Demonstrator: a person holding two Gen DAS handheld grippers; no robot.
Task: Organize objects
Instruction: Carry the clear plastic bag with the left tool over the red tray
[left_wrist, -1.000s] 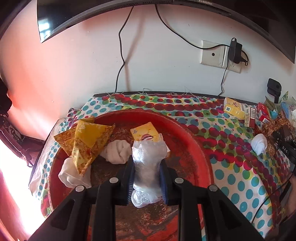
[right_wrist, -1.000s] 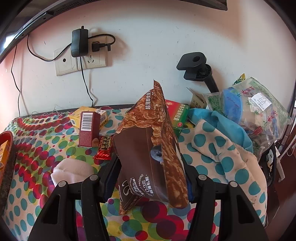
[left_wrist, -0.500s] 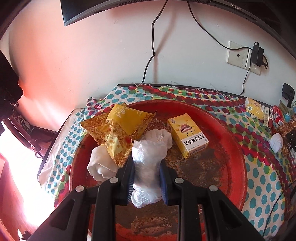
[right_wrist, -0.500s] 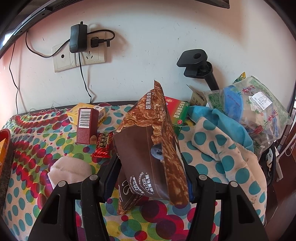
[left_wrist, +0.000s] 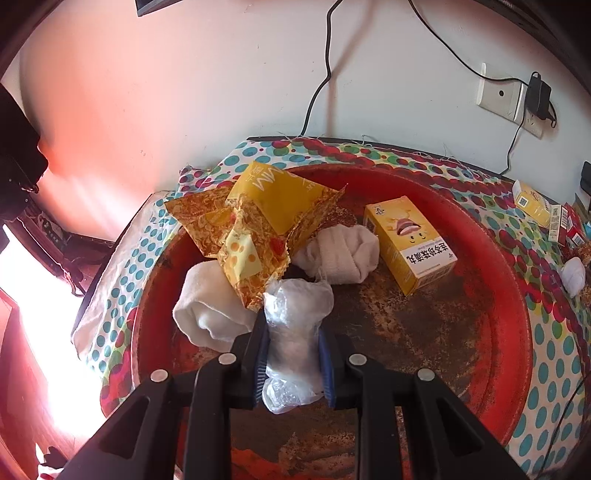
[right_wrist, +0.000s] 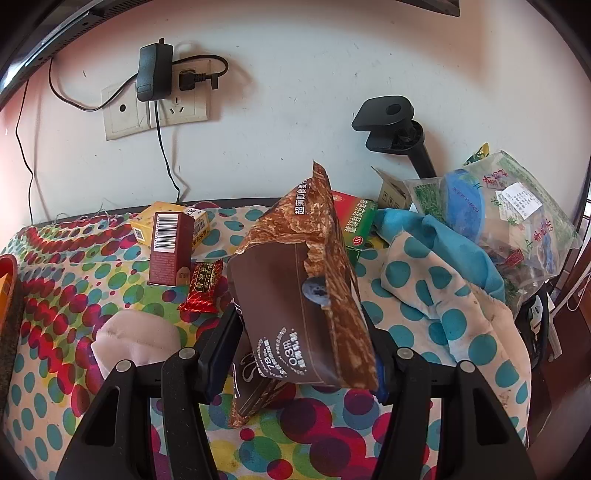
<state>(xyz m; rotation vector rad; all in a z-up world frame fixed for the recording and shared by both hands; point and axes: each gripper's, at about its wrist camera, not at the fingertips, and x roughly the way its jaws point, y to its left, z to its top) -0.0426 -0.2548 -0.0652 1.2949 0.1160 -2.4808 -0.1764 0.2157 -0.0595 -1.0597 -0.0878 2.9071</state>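
Observation:
My left gripper (left_wrist: 293, 350) is shut on a crumpled clear plastic bag (left_wrist: 293, 325) and holds it over the red round tray (left_wrist: 517, 280). In the tray lie yellow snack packets (left_wrist: 266, 218), two white cloth bundles (left_wrist: 341, 254), and a yellow box (left_wrist: 410, 243). My right gripper (right_wrist: 301, 354) is shut on a brown snack bag (right_wrist: 299, 291), held upright above the dotted tablecloth (right_wrist: 74, 266).
In the right wrist view a dark red box (right_wrist: 170, 253), a yellow box (right_wrist: 168, 221), a red candy wrapper (right_wrist: 203, 286), a pale cloth bundle (right_wrist: 135, 339), a green-red box (right_wrist: 356, 221), a blue dotted cloth (right_wrist: 443, 295) and clear bags (right_wrist: 509, 214) surround the bag. Wall sockets (right_wrist: 159, 103) with cables stand behind.
My left gripper has moved left and forward over the tray with the plastic bag, closer to the yellow packets and cloth bundles. My right gripper with the brown bag has hardly moved.

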